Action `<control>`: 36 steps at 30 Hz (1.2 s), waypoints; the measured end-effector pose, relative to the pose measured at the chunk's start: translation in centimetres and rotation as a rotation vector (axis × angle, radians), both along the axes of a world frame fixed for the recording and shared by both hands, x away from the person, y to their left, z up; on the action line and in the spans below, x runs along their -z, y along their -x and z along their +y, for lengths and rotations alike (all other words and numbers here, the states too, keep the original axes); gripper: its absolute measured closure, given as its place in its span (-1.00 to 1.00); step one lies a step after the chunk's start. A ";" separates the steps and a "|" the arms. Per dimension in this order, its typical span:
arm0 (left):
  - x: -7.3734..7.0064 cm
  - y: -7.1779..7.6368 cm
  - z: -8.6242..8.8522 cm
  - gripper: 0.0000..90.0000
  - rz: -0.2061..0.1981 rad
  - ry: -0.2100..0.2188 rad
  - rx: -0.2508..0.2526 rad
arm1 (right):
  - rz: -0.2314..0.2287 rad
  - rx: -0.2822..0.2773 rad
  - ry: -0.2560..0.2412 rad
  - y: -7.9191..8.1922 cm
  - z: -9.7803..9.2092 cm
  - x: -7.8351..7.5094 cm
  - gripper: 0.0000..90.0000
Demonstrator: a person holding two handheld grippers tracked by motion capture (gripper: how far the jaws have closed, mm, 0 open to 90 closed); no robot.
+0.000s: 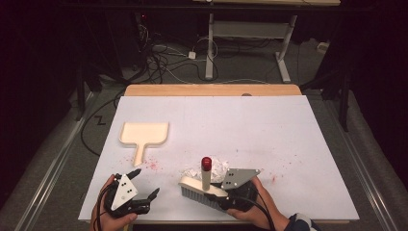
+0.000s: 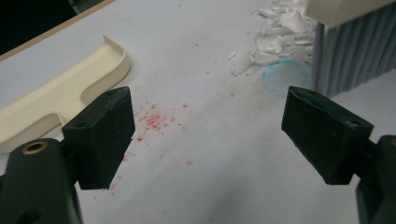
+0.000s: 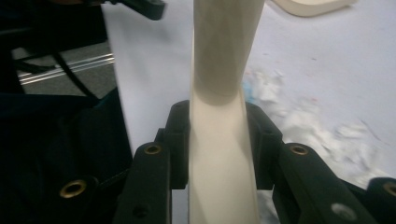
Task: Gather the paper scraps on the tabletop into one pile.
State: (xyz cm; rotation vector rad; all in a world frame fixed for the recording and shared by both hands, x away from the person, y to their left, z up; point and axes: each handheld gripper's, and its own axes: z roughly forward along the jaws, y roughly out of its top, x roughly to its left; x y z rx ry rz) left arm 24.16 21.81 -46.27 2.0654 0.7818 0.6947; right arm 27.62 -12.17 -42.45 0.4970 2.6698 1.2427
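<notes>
The left tongs [image 1: 146,183] are held low over the near left part of the white table [image 1: 269,125], and their jaws are spread wide with nothing between them. Ahead of these tongs and a little to their left, the cream dustpan [image 1: 143,136] lies flat on the table, its handle pointed back toward them. A scatter of red crumbs [image 2: 154,120] is seen on the table just in front of the open jaws, between them and the dustpan handle. Farther ahead and to the right of the left tongs, a small pile of white paper scraps [image 1: 216,167] is found, just beside the grey bristles of the brush [image 1: 202,190].

The right tongs [image 3: 217,140] are closed on the cream handle of the brush, which is gripped between both jaws. The handle is raised up from the brush head and ends in a red tip [image 1: 206,162]. The bristles are directed toward the table, just beside the paper scraps.
</notes>
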 end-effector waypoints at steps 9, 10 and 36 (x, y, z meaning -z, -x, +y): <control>0.2 -0.1 -0.5 -0.64 0.014 -0.012 0.028 | -0.019 0.100 0.011 -2.0 -1.6 -0.1 0.50; 0.2 -0.1 -0.5 -0.64 0.014 -0.014 0.029 | -0.017 0.104 0.013 -2.1 -1.7 -0.2 0.50; -0.2 0.1 0.3 -0.64 -0.005 0.055 0.014 | 0.031 0.240 -0.109 -1.5 5.7 0.7 0.50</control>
